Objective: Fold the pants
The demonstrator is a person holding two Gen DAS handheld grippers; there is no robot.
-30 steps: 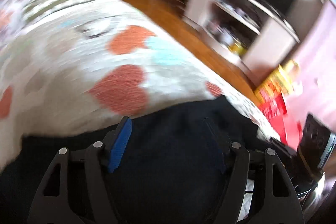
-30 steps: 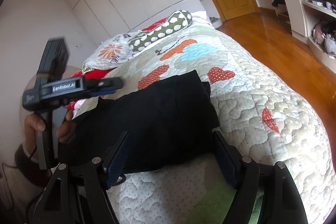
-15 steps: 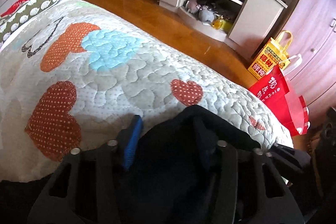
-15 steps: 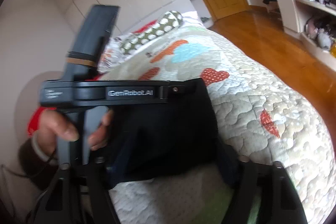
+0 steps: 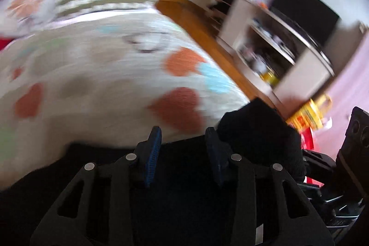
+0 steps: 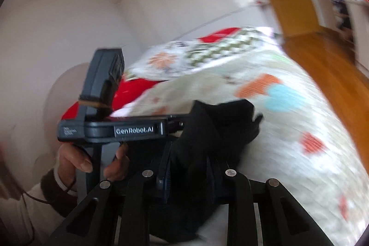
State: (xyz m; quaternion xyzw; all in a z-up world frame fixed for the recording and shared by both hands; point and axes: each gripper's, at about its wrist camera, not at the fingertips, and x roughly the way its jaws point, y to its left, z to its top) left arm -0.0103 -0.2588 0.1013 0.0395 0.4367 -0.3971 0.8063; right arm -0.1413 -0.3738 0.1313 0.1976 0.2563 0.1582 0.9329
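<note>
- Left wrist view: the black pants [image 5: 184, 188] lie right under and between the fingers of the left gripper [image 5: 183, 142], spreading back toward the camera and out to both sides. A raised bunch of the cloth stands just right of the right-hand finger, and the right gripper's body [image 5: 346, 165] sits beyond it at the frame's right edge. The quilted bedspread [image 5: 103, 84] stretches ahead of the tips.
- The left jaws have just been closing, and they stand much narrower than a second ago. Cloth fills the gap, but I cannot tell whether the pads bite it.
- Right wrist view: the right gripper [image 6: 188, 174] has cloth wedged between its fingers; the jaws have just been closing and look clamped on a bunched fold. The pants rise ahead of the tips in a lifted peak, with the bedspread beyond and to the right.
- The left gripper's body, held by a hand [image 6: 92, 160], sits just left of the fold, nearly alongside.
- A second ago the pants lay flat; now this edge is gathered and up off the bed.
- My read: both tools share one edge, so the carry-over runs forward across the bed.
</note>
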